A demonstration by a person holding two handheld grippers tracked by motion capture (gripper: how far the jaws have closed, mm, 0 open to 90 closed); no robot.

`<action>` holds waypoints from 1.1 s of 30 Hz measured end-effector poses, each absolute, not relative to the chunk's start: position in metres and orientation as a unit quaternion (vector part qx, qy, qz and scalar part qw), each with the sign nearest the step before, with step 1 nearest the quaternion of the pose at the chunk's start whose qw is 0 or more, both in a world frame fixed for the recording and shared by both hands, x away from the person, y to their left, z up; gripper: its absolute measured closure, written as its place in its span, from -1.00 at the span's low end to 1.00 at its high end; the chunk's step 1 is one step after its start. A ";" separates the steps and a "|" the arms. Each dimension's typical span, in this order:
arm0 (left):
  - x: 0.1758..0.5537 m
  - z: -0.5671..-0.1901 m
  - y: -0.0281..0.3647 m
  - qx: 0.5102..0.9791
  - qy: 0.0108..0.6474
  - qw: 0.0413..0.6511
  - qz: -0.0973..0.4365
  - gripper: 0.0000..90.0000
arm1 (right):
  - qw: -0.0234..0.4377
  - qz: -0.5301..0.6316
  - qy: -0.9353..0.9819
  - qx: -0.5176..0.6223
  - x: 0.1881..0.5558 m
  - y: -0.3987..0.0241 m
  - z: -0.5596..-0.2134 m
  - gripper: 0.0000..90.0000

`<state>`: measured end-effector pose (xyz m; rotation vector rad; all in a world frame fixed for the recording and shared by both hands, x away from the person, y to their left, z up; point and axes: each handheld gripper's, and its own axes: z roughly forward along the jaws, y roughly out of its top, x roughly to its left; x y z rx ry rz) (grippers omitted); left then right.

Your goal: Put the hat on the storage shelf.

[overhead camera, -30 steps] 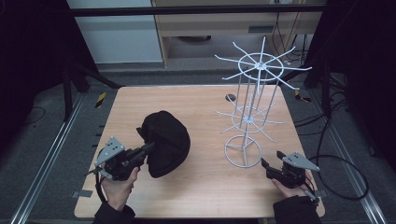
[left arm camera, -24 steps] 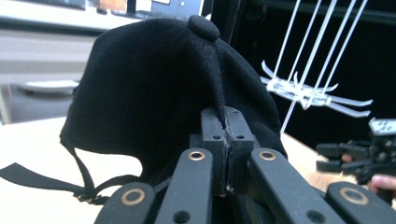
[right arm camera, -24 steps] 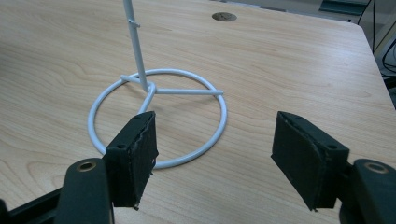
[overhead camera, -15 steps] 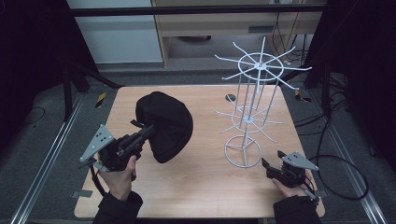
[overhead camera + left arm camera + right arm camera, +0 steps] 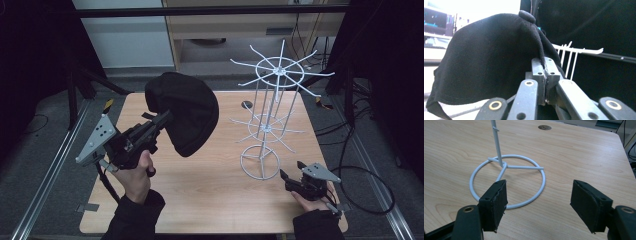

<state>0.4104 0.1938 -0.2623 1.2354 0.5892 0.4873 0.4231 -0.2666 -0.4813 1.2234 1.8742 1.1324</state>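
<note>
A black cap (image 5: 185,112) hangs in the air over the left half of the wooden table (image 5: 215,200), pinched at its edge by my left gripper (image 5: 164,119), which is shut on it. In the left gripper view the cap (image 5: 489,65) spreads above the closed jaws (image 5: 545,72), its top button up. A white wire hook rack (image 5: 272,110) stands right of centre, and one of its hooks (image 5: 579,51) shows behind the cap. My right gripper (image 5: 287,179) rests open near the table's front right, just in front of the rack's ring base (image 5: 509,181).
A small round grommet hole (image 5: 246,105) sits in the table near the far edge. Metal rails (image 5: 55,165) run along both sides of the table, and cables (image 5: 370,180) lie on the floor at the right.
My left gripper has lifted the cap off the table and carried it up and toward the far side. The right gripper has stayed where it was.
</note>
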 end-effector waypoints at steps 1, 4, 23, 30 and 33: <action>0.410 -0.262 0.194 0.565 0.269 0.748 0.223 0.97 | 0.311 0.429 0.710 0.463 0.423 -0.267 -0.481 -0.35; 0.411 -0.253 0.190 0.551 0.262 0.761 0.218 0.97 | 0.311 0.429 0.710 0.464 0.423 -0.266 -0.481 -0.35; 0.415 -0.210 0.138 0.515 0.223 0.801 0.208 0.97 | 0.308 0.430 0.712 0.463 0.424 -0.266 -0.482 -0.37; 0.423 -0.227 0.133 0.527 0.236 0.794 0.191 0.97 | 0.308 0.429 0.712 0.462 0.424 -0.266 -0.482 -0.37; 0.426 -0.235 0.136 0.536 0.243 0.787 0.187 0.96 | 0.306 0.428 0.713 0.464 0.424 -0.266 -0.482 -0.37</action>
